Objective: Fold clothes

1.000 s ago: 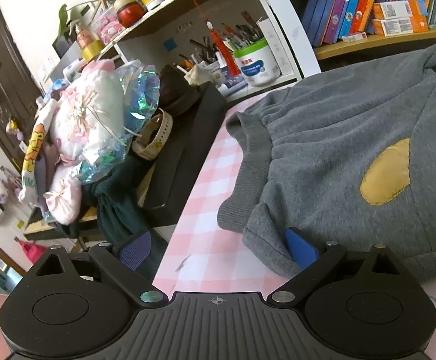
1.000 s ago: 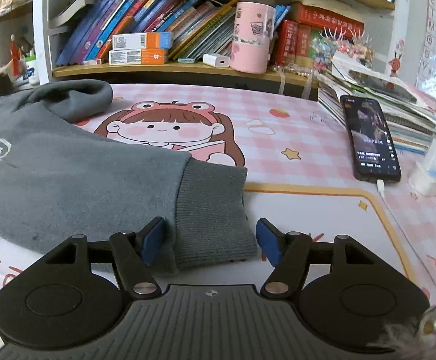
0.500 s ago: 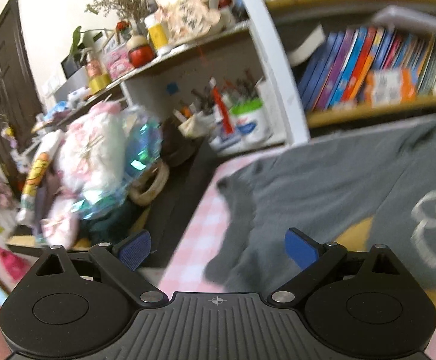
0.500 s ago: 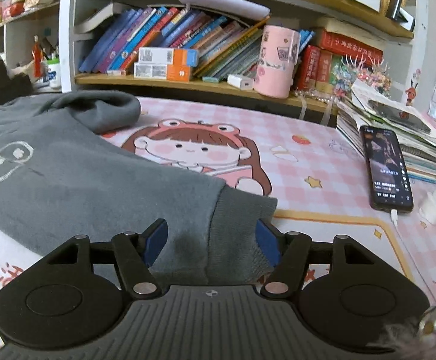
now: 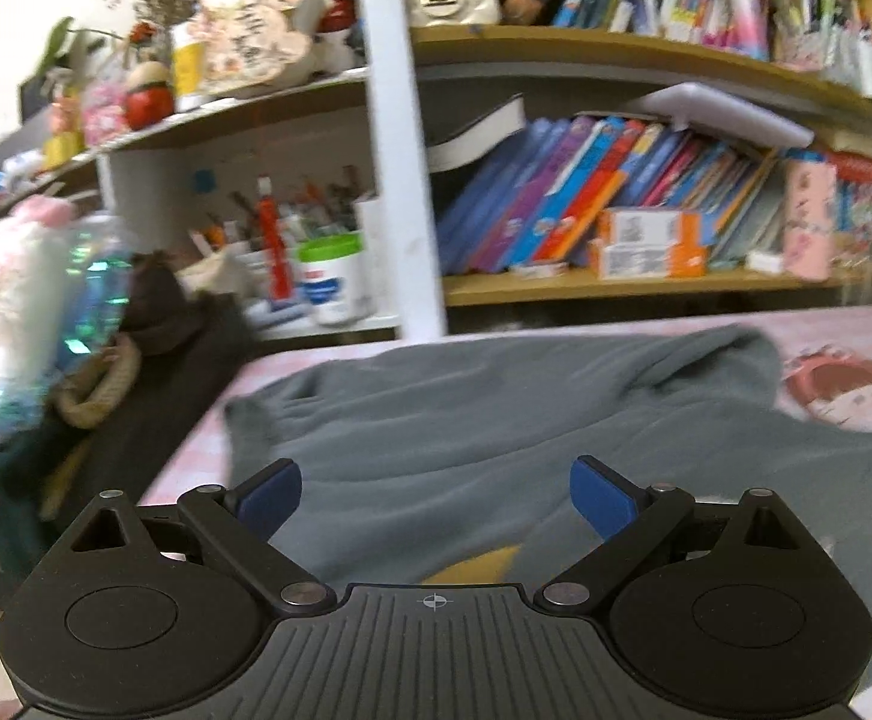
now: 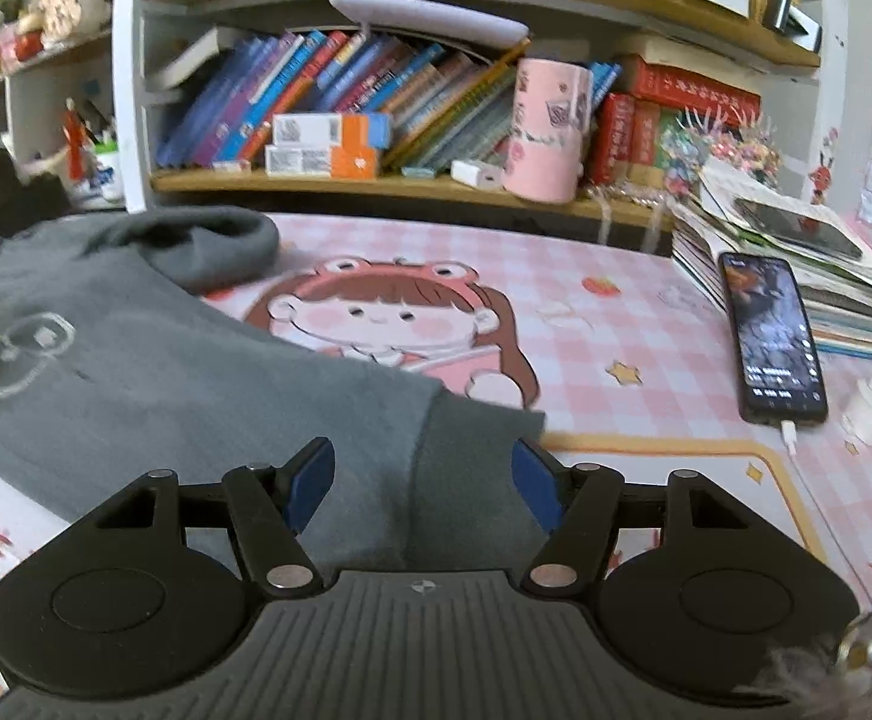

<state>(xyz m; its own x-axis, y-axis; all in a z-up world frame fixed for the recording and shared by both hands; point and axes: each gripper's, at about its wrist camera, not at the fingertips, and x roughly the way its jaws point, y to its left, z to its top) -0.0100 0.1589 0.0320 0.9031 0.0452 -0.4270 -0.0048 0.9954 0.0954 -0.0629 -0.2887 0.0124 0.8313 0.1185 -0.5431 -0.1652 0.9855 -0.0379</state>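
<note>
A grey sweatshirt (image 5: 466,420) lies spread on the pink checked desk mat (image 6: 646,324). It has a yellow patch (image 5: 472,564) and a white outline print (image 6: 15,354). My left gripper (image 5: 436,495) hovers open above the body of the garment, with nothing pinched between its blue pads. In the right wrist view a sleeve runs toward me and ends in a ribbed cuff (image 6: 472,468). My right gripper (image 6: 420,483) stands open astride that cuff, a pad on each side, with the cloth lying flat between them.
A phone (image 6: 772,336) on a cable lies at the right beside a stack of papers (image 6: 808,276). A bookshelf (image 6: 375,120) with a pink cup (image 6: 547,132) lines the desk's back. Soft toys and wrapped clutter (image 5: 27,312) crowd the left edge.
My left gripper has lifted and swung right, from the hem at the desk's left edge to face across the sweatshirt. My right gripper has crept forward over the cuff.
</note>
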